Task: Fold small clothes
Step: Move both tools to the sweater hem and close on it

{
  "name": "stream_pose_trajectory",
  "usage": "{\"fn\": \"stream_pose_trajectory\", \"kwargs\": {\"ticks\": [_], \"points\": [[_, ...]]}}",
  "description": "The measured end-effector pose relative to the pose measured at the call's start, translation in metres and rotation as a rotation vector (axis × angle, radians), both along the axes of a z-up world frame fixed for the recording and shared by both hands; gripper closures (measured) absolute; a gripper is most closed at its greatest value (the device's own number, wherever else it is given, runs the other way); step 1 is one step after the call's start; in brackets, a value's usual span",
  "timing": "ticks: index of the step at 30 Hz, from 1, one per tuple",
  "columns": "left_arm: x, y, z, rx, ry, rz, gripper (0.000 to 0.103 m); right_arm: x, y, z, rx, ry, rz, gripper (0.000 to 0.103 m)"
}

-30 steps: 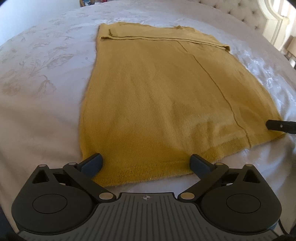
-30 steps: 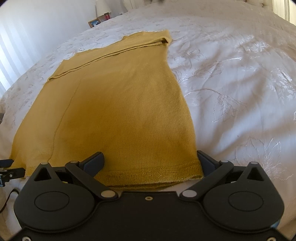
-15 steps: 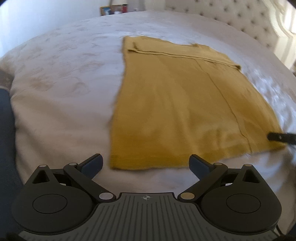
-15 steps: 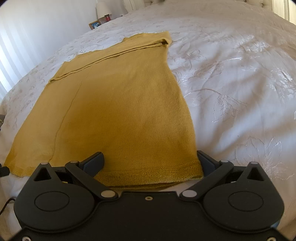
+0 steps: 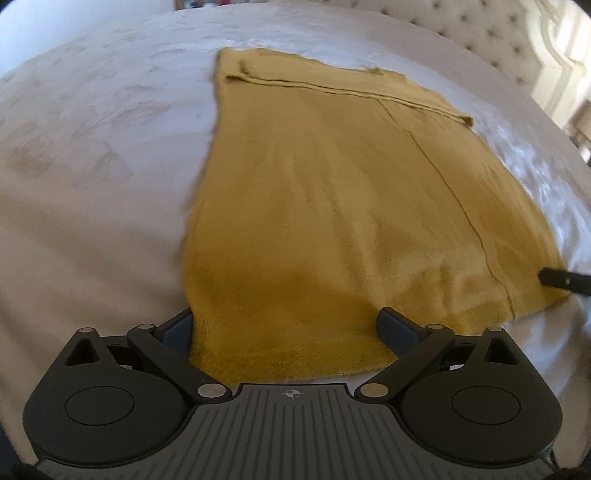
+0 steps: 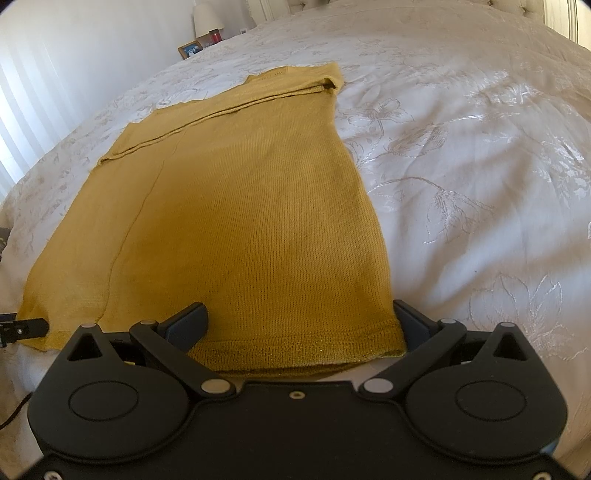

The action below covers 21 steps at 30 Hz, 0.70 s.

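A mustard-yellow knitted garment lay flat on the white embroidered bed cover, filling mid-frame. The left gripper had its jaws released, spread astride the near hem. Only the left view showed the tufted headboard, upper right. The right gripper was likewise released over the hem's right corner; only the right view showed a picture frame, upper left.

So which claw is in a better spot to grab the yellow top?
Probably neither alone. The left claw is open around the hem at one corner of the yellow top, and the right claw is open around the other, so both look ready.
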<state>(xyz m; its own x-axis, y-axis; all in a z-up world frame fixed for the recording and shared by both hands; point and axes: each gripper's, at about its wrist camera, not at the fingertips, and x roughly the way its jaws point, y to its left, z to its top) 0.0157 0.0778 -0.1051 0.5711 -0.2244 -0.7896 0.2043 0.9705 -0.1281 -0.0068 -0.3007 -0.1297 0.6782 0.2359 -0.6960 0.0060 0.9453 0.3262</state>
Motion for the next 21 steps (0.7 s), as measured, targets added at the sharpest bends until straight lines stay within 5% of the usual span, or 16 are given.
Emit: {"fn": "stream_pose_trajectory", "kwargs": {"ticks": [8,21], "points": [[-0.002,0.005,-0.001,-0.025,-0.006,-0.02,0.004,0.0,-0.008,0.0,0.055,-0.003,-0.01,0.0],[-0.004,0.024,0.006,-0.081,-0.001,0.013,0.034,0.004,-0.023,0.002,0.163,0.023,0.01,0.0]]}}
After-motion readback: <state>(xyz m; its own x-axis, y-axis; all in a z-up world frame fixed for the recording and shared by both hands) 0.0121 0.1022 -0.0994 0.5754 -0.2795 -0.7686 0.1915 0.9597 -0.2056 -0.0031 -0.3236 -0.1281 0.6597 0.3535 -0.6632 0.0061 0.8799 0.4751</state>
